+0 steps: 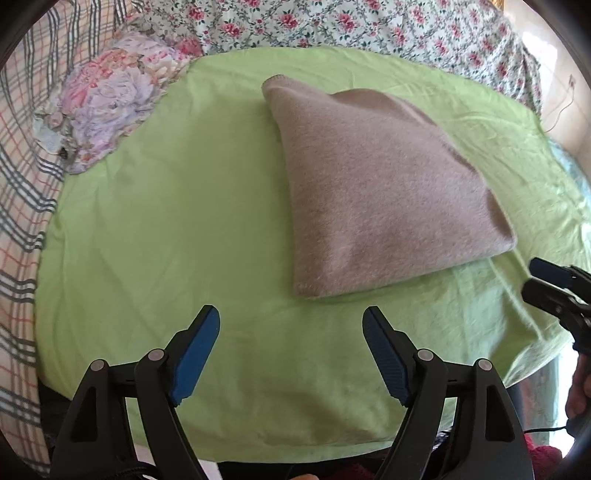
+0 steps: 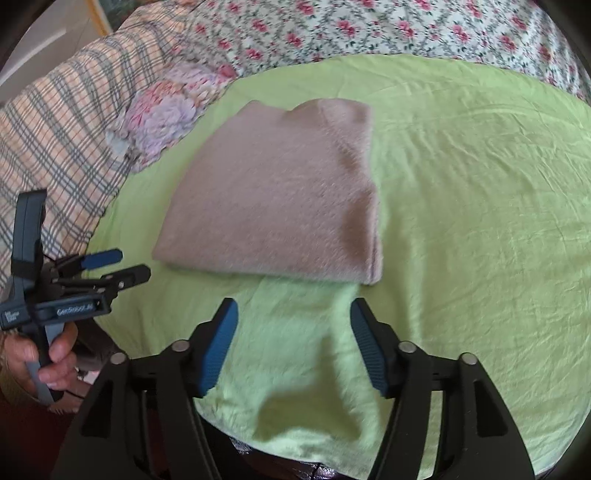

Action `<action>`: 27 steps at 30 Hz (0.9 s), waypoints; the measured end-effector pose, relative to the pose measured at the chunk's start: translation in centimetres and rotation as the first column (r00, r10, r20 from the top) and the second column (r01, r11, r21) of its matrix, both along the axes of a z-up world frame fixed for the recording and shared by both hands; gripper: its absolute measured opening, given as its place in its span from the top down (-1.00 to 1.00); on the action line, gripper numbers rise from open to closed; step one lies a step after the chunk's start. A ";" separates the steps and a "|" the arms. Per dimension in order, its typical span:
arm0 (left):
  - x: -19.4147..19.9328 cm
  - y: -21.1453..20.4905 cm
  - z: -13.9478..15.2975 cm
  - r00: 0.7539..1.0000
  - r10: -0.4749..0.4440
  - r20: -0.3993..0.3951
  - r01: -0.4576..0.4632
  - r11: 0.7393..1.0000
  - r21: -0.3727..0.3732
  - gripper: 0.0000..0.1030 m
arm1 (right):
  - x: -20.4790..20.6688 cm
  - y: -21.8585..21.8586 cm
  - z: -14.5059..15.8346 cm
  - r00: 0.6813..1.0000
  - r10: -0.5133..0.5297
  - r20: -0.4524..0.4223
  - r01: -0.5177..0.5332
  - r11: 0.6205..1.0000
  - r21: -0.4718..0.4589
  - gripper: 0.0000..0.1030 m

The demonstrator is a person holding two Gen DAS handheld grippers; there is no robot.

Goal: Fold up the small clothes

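A folded taupe fleece cloth lies flat on a light green sheet; it also shows in the right wrist view. My left gripper is open and empty, hovering over the sheet just short of the cloth's near corner. My right gripper is open and empty, just short of the cloth's near edge. The right gripper shows at the right edge of the left wrist view, and the left gripper shows at the left of the right wrist view.
A crumpled pink and lilac floral cloth lies at the sheet's far left, also in the right wrist view. A plaid blanket and a flowered bedspread surround the green sheet. The sheet's near edge hangs over the bed side.
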State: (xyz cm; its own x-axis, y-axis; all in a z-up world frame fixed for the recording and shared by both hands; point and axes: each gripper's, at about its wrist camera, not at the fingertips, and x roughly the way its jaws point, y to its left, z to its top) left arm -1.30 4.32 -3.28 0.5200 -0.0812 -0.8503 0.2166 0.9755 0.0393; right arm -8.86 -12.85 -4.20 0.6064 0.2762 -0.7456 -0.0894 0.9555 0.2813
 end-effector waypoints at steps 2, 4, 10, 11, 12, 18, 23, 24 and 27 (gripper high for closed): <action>-0.2 -0.1 0.1 1.000 0.002 0.006 -0.002 1.000 0.021 -0.57 | -0.1 0.4 0.0 1.000 0.018 0.000 -0.018 1.000 -0.014 -0.34; -0.1 -0.1 0.2 1.000 0.005 0.016 -0.006 0.999 0.036 -0.58 | 0.0 0.7 0.0 1.000 0.030 0.004 -0.029 0.999 -0.023 -0.36; 0.6 0.0 1.2 0.999 0.018 0.051 -0.020 0.999 0.044 -0.61 | 0.9 0.6 1.0 0.999 0.027 0.036 -0.026 0.999 -0.031 -0.40; 0.7 0.0 1.3 0.998 0.021 0.054 -0.023 0.999 0.045 -0.62 | 1.1 0.5 1.1 0.999 0.025 0.041 -0.023 0.999 -0.034 -0.40; 1.0 0.0 1.4 0.998 0.023 0.059 -0.026 0.999 0.045 -0.62 | 1.3 0.3 1.3 0.999 0.020 0.048 -0.018 0.999 -0.033 -0.40; 1.9 -0.5 2.2 0.997 0.021 0.077 -0.024 0.999 0.048 -0.63 | 2.4 0.2 1.9 0.998 0.022 0.062 -0.021 1.000 -0.014 -0.42; 2.6 -1.2 2.5 0.996 0.012 0.089 -0.016 0.999 0.047 -0.68 | 4.0 0.0 2.5 0.997 0.015 0.077 -0.016 1.000 0.009 -0.42; 2.8 -1.3 2.6 0.996 0.012 0.091 -0.017 0.999 0.047 -0.69 | 4.4 -0.2 2.6 0.997 0.013 0.079 -0.015 1.000 0.021 -0.42; 3.9 -1.4 2.7 0.996 0.006 0.089 -0.008 1.000 0.018 -0.69 | 6.4 -1.2 2.7 0.997 -0.008 0.072 0.003 0.998 0.059 -0.42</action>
State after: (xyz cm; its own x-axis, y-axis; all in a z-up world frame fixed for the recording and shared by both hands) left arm 2.56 2.96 -0.54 0.5942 -0.0623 -0.8019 0.2046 0.9759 0.0757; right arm -2.43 -14.08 -1.53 0.6597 0.3148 -0.6824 -0.1063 0.9380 0.3300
